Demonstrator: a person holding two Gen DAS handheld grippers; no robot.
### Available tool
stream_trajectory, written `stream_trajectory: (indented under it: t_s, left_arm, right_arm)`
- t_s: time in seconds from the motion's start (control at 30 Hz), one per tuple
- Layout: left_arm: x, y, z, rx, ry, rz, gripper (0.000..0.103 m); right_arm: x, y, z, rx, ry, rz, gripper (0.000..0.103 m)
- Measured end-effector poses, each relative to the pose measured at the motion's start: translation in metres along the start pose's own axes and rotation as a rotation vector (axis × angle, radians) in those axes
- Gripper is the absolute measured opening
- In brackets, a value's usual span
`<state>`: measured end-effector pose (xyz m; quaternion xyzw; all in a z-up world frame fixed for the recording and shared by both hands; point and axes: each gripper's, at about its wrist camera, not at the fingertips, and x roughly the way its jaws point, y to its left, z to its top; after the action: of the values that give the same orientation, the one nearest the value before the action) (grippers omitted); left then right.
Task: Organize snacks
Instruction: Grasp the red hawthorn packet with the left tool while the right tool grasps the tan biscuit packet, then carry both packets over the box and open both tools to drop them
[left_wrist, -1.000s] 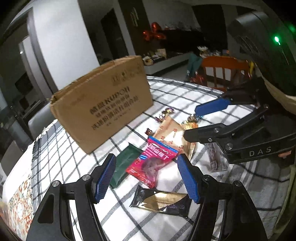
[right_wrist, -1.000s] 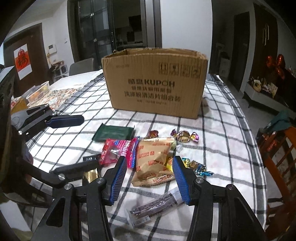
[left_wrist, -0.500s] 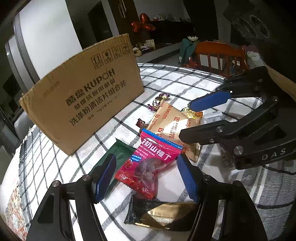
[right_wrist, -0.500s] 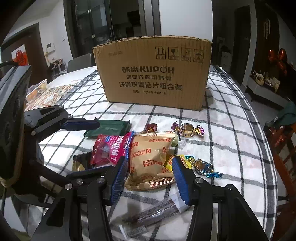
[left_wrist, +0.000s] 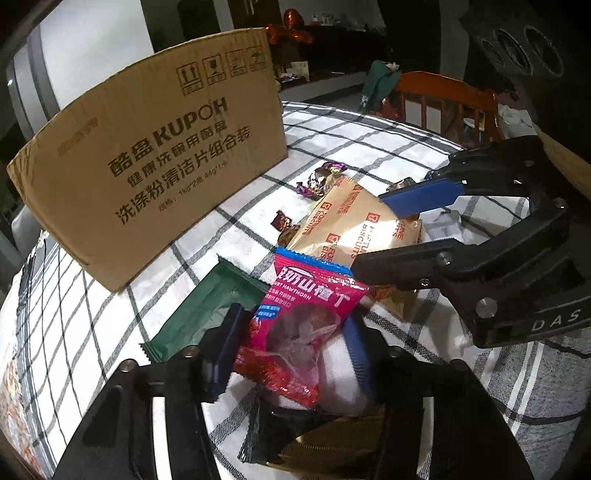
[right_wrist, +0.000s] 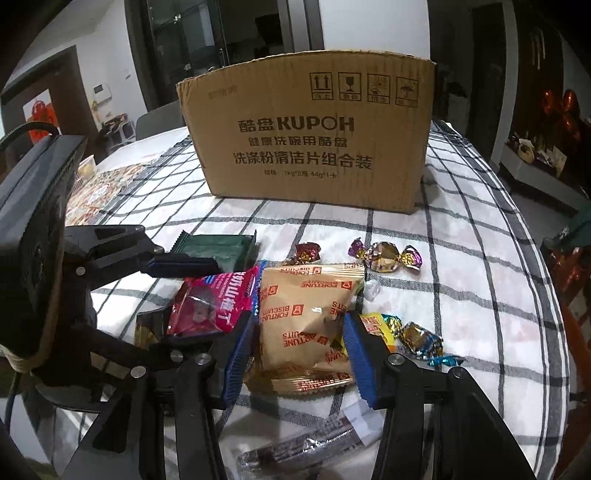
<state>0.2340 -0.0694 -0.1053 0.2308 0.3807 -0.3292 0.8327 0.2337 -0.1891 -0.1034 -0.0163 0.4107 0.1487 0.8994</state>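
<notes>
A pink hawthorn snack packet (left_wrist: 299, 325) lies on the checked tablecloth (left_wrist: 369, 147). My left gripper (left_wrist: 291, 350) is low over it and its jaws are closing, both pads against the packet's sides. Next to it lies a tan Fortune Biscuits packet (right_wrist: 299, 317). My right gripper (right_wrist: 299, 354) stands open astride that packet, its blue pads (right_wrist: 240, 350) beside the edges without squeezing. In the left wrist view the right gripper (left_wrist: 369, 232) reaches in from the right over the same tan packet (left_wrist: 354, 225). The cardboard box (right_wrist: 314, 147) stands behind the snacks.
A green packet (left_wrist: 207, 306) lies left of the pink one, a dark gold-and-black packet (left_wrist: 314, 443) under my left gripper. Foil-wrapped candies (right_wrist: 384, 254) and a dark wrapped bar (right_wrist: 303, 443) lie about. An orange chair (left_wrist: 443, 99) stands past the table's far edge.
Both grippers have sunk toward the snacks. The left jaws have narrowed around the pink packet. The right jaws keep their width, now around the tan packet.
</notes>
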Motion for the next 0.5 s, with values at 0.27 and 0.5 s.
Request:
stream_trajectory:
  t_s: [0.27, 0.5]
  left_arm:
    - [-0.008, 0.007, -0.002, -0.102, 0.012, -0.003, 0.037]
    - [-0.021, 0.008, 0.001, -0.178, -0.012, 0.003, 0.035]
  right_arm:
    - [0.002, 0.001, 0.000, -0.006, 0.009, 0.016, 0.038]
    - [-0.007, 0.003, 0.000, 0.009, -0.006, 0.028, 0.035]
